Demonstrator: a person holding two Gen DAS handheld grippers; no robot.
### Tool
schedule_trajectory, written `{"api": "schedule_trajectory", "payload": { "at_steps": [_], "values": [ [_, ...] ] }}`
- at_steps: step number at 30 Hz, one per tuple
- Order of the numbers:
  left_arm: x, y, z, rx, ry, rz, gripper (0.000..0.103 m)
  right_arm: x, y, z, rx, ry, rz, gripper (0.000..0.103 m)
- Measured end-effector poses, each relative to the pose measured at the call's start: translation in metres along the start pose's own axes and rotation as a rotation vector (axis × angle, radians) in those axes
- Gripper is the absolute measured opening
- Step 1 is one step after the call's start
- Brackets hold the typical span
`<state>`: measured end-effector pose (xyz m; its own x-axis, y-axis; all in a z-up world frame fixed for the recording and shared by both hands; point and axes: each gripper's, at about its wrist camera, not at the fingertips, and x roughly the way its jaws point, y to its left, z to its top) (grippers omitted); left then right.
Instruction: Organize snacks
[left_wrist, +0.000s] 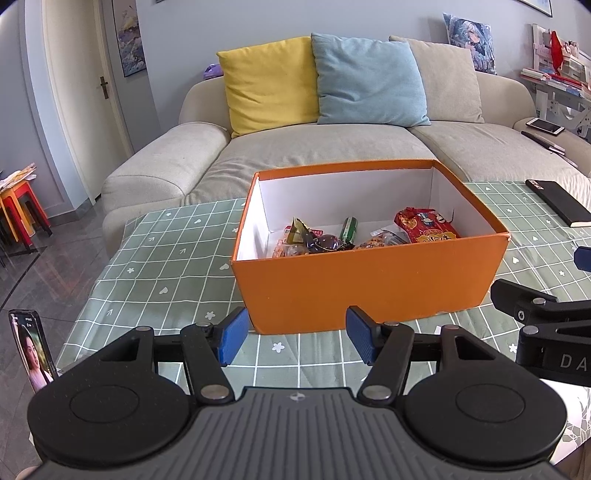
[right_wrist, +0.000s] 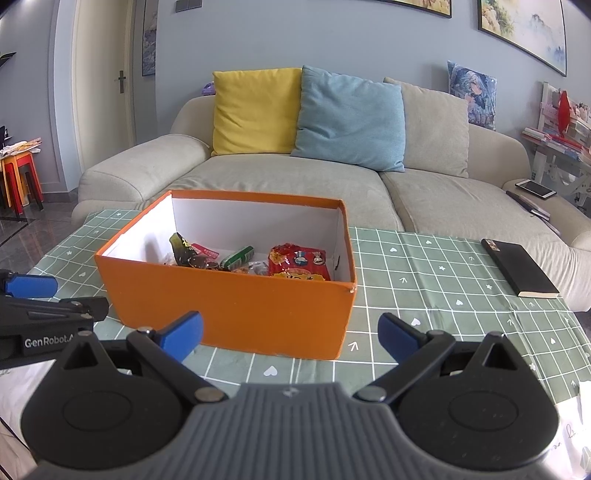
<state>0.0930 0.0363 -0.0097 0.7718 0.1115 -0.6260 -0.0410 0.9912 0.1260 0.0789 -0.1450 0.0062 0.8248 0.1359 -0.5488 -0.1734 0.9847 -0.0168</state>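
Observation:
An orange cardboard box (left_wrist: 369, 288) with a white inside stands on the green checked tablecloth (left_wrist: 166, 266); it also shows in the right wrist view (right_wrist: 236, 310). Several snacks lie in it: a red packet (left_wrist: 424, 225) (right_wrist: 299, 264), a green wrapped bar (left_wrist: 349, 229) (right_wrist: 238, 256) and darker wrappers (right_wrist: 184, 251). My left gripper (left_wrist: 297, 341) is open and empty, just in front of the box's near wall. My right gripper (right_wrist: 291, 336) is open and empty, in front of the box's near right corner.
A black notebook (right_wrist: 519, 267) lies on the table at the right. A phone (left_wrist: 31, 350) stands upright at the table's near left. A beige sofa (left_wrist: 295, 155) with yellow, blue and beige cushions sits behind the table. Stools (left_wrist: 22, 210) stand far left.

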Motion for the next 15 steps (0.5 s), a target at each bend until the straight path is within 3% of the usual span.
{"api": "schedule_trajectory", "payload": {
  "at_steps": [15],
  "values": [
    [-0.0021,-0.0005,0.0008,-0.003,-0.003,0.004,0.071,-0.0001,0.0001,0.0001,-0.001,0.000,0.000,0.098]
  ]
}}
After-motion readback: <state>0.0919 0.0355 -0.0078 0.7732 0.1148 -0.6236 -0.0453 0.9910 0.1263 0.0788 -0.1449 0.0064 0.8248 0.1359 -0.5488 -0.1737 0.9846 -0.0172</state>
